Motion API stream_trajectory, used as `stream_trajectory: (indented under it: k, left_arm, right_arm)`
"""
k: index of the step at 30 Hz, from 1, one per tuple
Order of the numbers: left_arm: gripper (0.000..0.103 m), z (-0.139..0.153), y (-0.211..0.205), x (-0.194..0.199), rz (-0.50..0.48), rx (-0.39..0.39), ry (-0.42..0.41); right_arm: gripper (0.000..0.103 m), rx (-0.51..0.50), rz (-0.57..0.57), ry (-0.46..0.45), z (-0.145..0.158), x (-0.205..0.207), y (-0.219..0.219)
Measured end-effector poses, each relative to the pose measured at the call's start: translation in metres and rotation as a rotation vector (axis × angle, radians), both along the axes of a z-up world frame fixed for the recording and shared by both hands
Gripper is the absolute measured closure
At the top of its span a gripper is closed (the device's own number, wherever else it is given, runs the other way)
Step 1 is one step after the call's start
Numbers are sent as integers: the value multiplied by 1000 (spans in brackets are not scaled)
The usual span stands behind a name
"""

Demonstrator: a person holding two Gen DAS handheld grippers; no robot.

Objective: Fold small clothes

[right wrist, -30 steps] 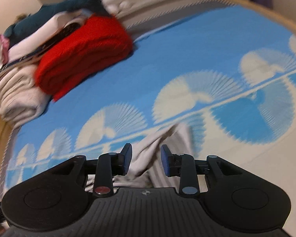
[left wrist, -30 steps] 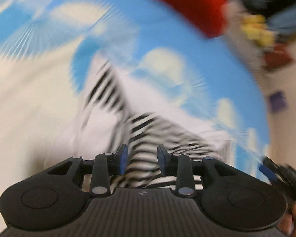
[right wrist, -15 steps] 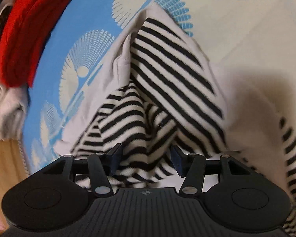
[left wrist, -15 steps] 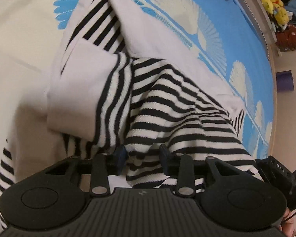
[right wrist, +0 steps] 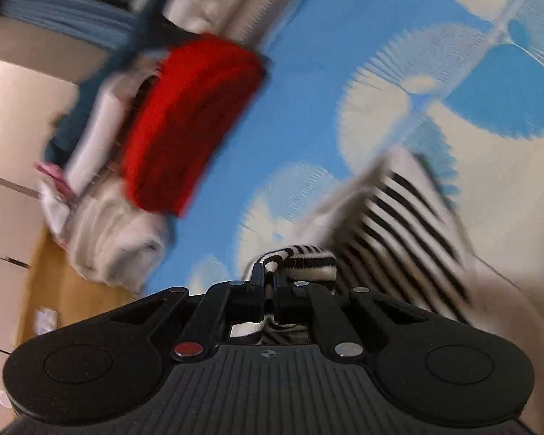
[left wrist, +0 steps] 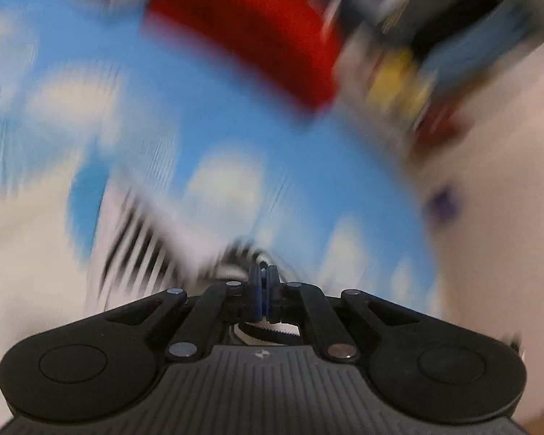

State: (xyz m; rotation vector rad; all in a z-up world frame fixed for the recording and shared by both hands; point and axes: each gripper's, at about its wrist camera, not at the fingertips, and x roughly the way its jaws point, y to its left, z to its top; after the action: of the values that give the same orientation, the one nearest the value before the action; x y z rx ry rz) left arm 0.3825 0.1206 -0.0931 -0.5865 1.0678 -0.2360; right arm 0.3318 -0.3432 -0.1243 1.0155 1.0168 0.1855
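Note:
A small black-and-white striped garment [right wrist: 391,217] with pale plain parts lies on a blue and cream patterned bed cover [right wrist: 344,54]. My right gripper [right wrist: 269,282] is shut on a bunched fold of the striped cloth, which bulges up just past the fingertips. In the blurred left wrist view my left gripper [left wrist: 264,282] is shut too, with striped garment [left wrist: 141,250] cloth pinched between its blue pads and more of it trailing off to the left over the cover [left wrist: 290,166].
A folded red knit [right wrist: 188,123] tops a pile of pale folded clothes [right wrist: 105,239] at the far left of the bed; red knit [left wrist: 250,32] shows in the left view too. Beyond the bed edge are a wooden floor [right wrist: 50,290] and yellow toys [left wrist: 399,79].
Both grippers went from open over the striped garment to shut on its cloth. Both views have swung up from the garment toward the far side of the bed and the red knit.

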Motion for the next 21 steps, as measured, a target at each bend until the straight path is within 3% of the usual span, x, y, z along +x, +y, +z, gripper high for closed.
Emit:
stream_trajectory:
  k: [2, 3, 4, 5, 6, 7, 8, 9, 11, 18, 19, 20, 21]
  left_arm:
    - [100, -47, -12, -2, -91, 95, 262]
    - [100, -59, -12, -3, -85, 119, 314]
    - [98, -64, -11, -5, -73, 117, 332]
    - [89, -62, -8, -4, -65, 90, 315]
    - [82, -58, -2, -3, -52, 72, 291]
    - [65, -53, 3, -1, -20, 50, 259]
    - [59, -50, 8, 1, 16, 30, 237]
    - [59, -47, 13, 3, 51, 6, 222]
    - [59, -49, 20, 11, 104, -43, 225]
    - [60, -69, 22, 26, 179, -57, 271]
    - [65, -73, 19, 27, 171, -64, 269]
    - [83, -76, 16, 29, 154, -75, 262]
    - [95, -76, 13, 30, 140, -76, 254]
  right_arm:
    - [97, -131, 100, 186, -29, -2, 7]
    - [92, -184, 119, 259, -43, -4, 10]
    - [91, -231, 114, 303, -51, -7, 12]
    - [90, -260, 100, 312, -52, -7, 12]
    - [83, -276, 83, 300, -50, -7, 11]
    - [78, -274, 64, 280, -46, -6, 10]
    - [66, -265, 46, 253, -42, -5, 9]
    - [57, -250, 33, 220, -36, -3, 10]
    - [50, -231, 41, 184, -31, 0, 15]
    - [49, -233, 154, 207, -47, 8, 39]
    - [49, -239, 170, 204, -51, 10, 44]
    - [54, -245, 183, 195, -51, 11, 47]
    - [71, -247, 189, 176, -49, 11, 48]
